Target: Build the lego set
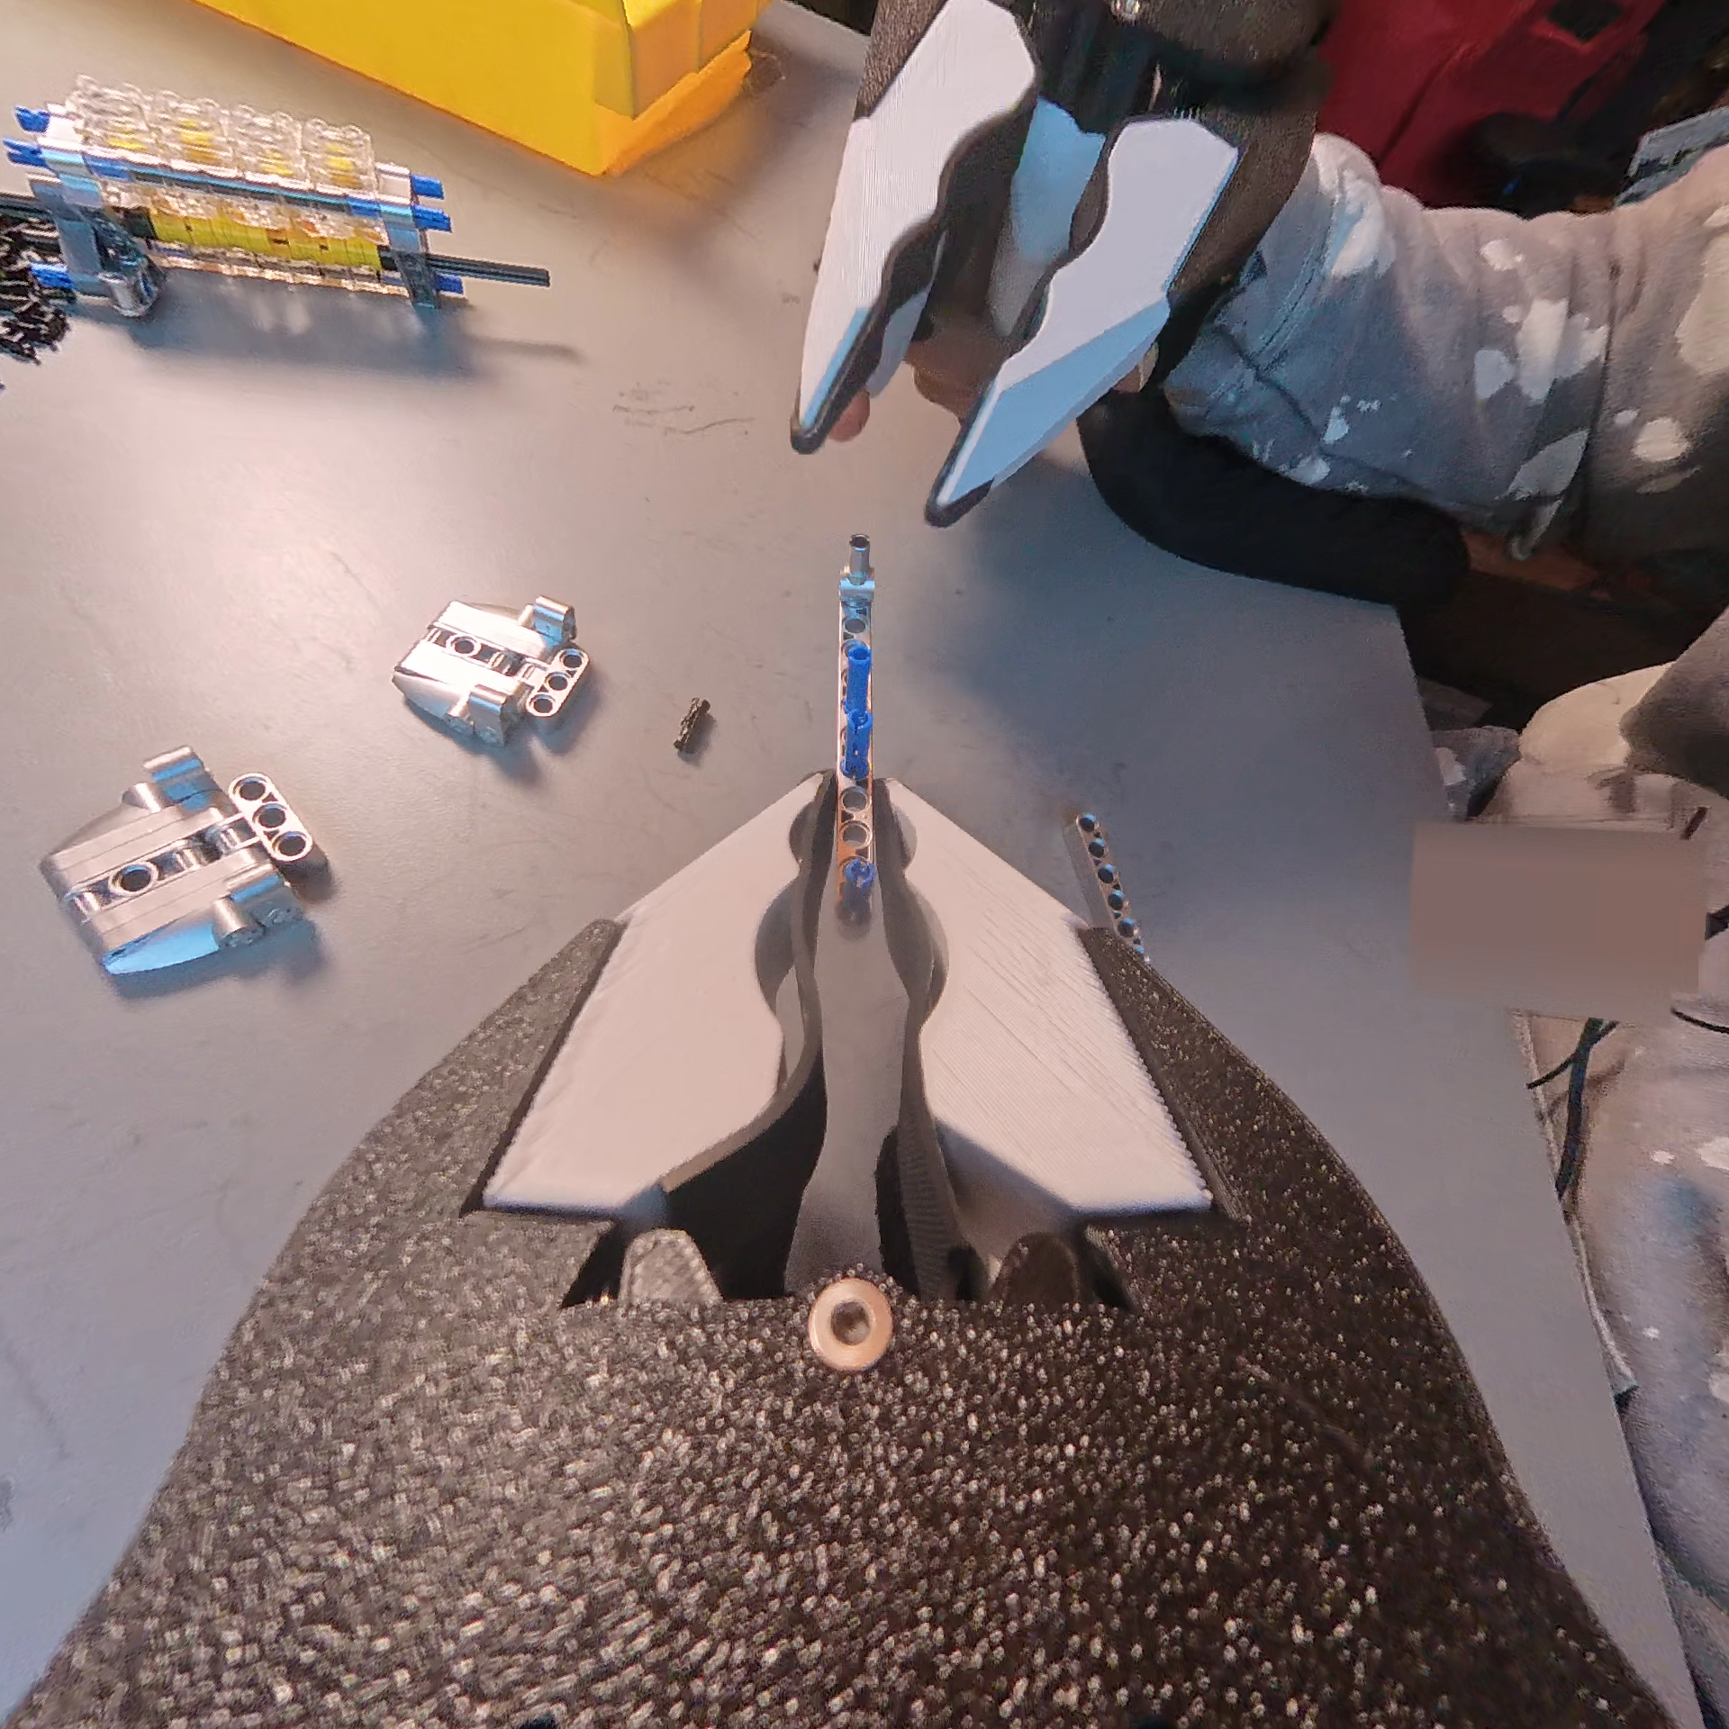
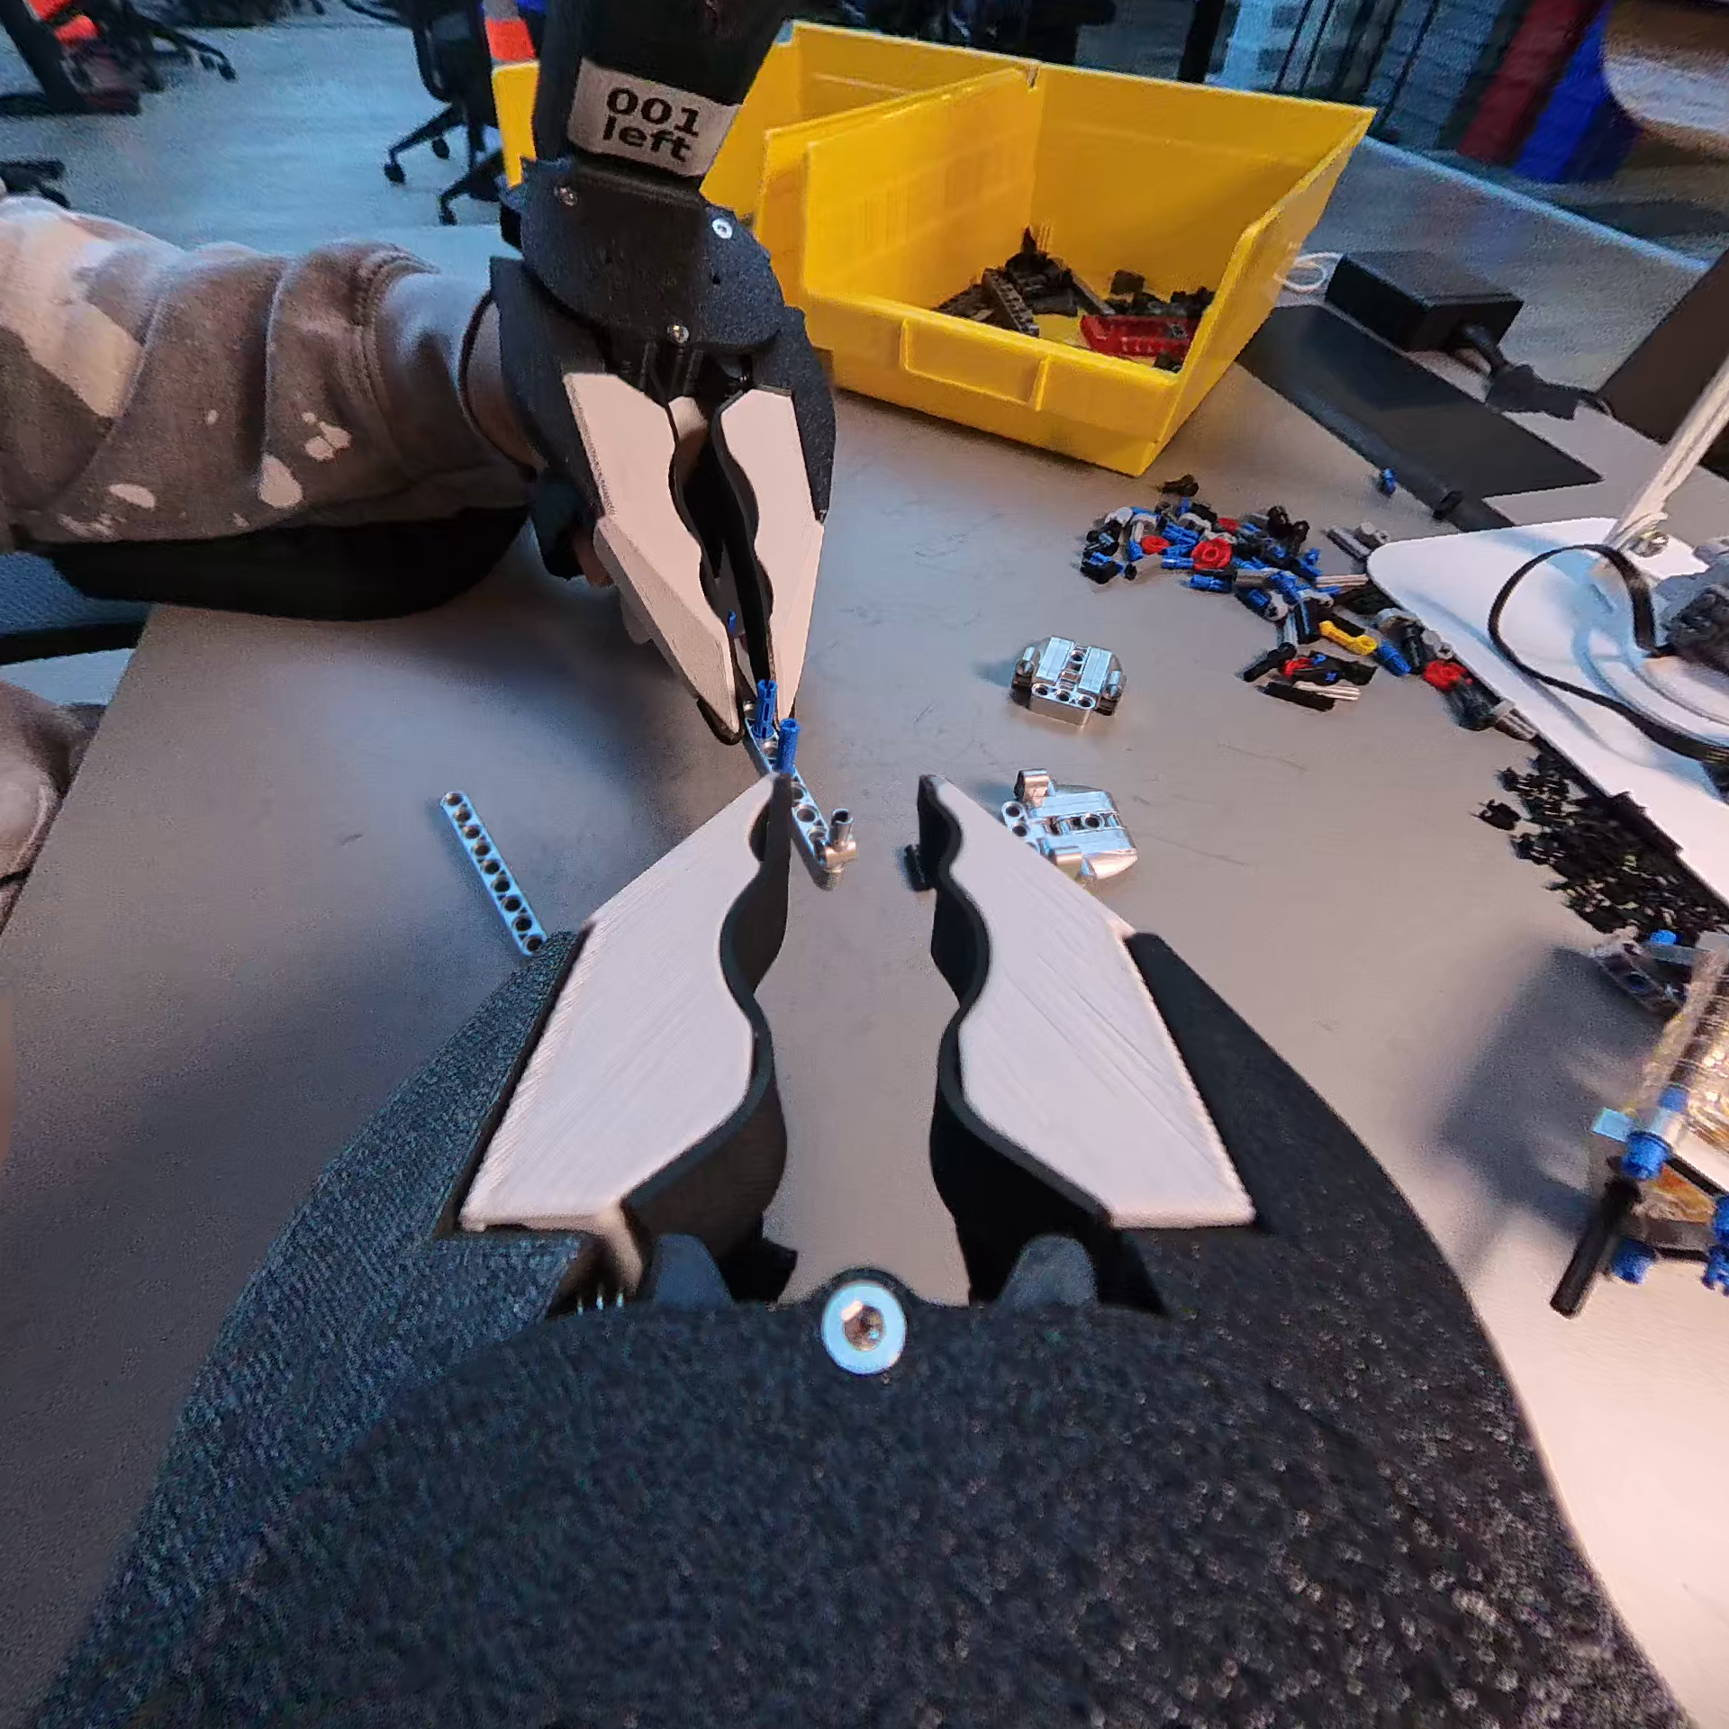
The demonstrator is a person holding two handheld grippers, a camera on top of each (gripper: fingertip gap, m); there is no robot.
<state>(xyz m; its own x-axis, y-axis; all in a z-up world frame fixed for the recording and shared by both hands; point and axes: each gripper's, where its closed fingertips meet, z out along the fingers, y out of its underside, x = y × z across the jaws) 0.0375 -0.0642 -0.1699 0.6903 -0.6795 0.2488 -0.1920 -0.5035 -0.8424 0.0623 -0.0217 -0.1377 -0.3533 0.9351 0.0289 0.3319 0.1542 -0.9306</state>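
left tongs (image 1: 856, 795) clamping grey beam (image 1: 856, 655), right tongs (image 2: 847, 795) spread beside it

Between the white-faced, black-speckled jaws of the left gripper (image 1: 856, 781) sits a silver perforated beam (image 1: 856, 674) carrying blue pins (image 1: 857, 697). Beyond the parted white-and-black jaws of the right gripper (image 2: 847, 795) lie silver panel pieces (image 2: 1068, 823) on a grey table (image 2: 281, 1076). Farther beyond stand a yellow bin (image 2: 1029, 374) and a blue, red and black pile of small parts (image 2: 1254, 580).

Yellow bin (image 2: 1076, 281), loose parts pile (image 2: 1254, 580), two silver panels (image 1: 187, 861).
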